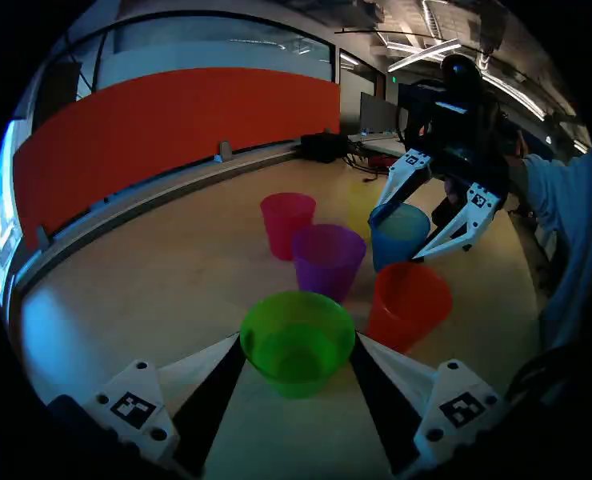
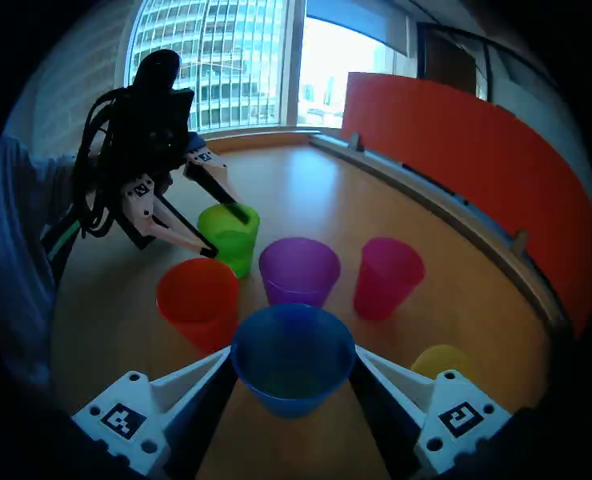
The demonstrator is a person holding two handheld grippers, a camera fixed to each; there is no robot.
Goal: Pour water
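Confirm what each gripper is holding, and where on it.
Left gripper: green cup, jaws on opposite sides of its wall just below the rim. Right gripper: blue cup, same hold.

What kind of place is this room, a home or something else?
Probably an office or lab, not a home: tall windows facing a high-rise, a long red wall panel, and what looks like a monitor beneath strip lights.
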